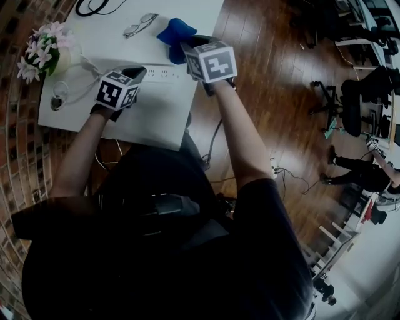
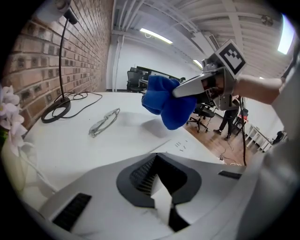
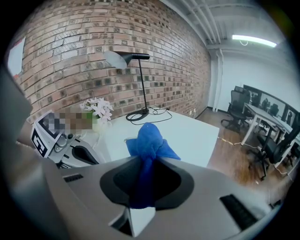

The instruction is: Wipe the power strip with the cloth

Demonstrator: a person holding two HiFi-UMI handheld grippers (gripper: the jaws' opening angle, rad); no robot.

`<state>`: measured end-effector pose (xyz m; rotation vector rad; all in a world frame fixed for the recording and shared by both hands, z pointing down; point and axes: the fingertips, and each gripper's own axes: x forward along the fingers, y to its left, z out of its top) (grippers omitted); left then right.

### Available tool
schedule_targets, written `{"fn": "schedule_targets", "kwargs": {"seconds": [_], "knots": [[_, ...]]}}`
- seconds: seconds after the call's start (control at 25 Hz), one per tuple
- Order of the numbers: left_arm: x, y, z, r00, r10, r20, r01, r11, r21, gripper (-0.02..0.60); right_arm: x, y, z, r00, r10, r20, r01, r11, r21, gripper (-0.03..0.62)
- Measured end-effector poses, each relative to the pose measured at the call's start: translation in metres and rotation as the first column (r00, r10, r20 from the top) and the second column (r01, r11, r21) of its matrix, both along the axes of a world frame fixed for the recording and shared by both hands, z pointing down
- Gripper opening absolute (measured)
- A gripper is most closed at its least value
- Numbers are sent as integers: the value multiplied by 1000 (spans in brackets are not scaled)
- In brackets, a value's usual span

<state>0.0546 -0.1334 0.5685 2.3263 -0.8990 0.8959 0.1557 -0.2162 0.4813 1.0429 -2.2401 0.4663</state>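
Note:
A white power strip (image 1: 164,73) lies on the white table (image 1: 144,112), its socket slots showing in the left gripper view (image 2: 180,146). My left gripper (image 1: 139,74) (image 2: 161,190) rests at the strip's left end, jaws shut, and nothing shows between them. My right gripper (image 1: 189,49) (image 3: 139,197) is shut on a bunched blue cloth (image 1: 175,33) (image 3: 147,145). The cloth (image 2: 166,101) hangs in the air above the table, just past the strip's far side, with the right gripper (image 2: 182,90) pinching its top.
A pair of glasses (image 1: 140,25) (image 2: 104,123) lies behind the strip. A lamp's round base and cable (image 2: 55,112) (image 1: 94,7) sit at the far end. Flowers (image 1: 40,53) (image 3: 96,108) stand at the table's left side. The brick wall runs along the left; wooden floor lies to the right.

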Motion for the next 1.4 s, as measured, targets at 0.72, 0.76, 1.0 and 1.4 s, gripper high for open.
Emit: {"fn": "schedule_targets", "kwargs": {"seconds": [0.72,0.76,1.0,1.4], "knots": [[0,2,3,997,32,72,-35,998,54,-8,28,73,-7,996,80,28,-80,997,-7,66],[1,3,3,996,29,79,-33,998,50,-8,29,75,-4,997,71,33,-70,997,-11,66],[-16,-6,-29,981,-195,-4,195,981,-17,-9,30,86,8,998,3,57,-2,1000,-15,66],[-79,18,-29,929,-342,141,347,938,-11,-9,12,93,37,993,-90,75,93,995,-41,66]]}}
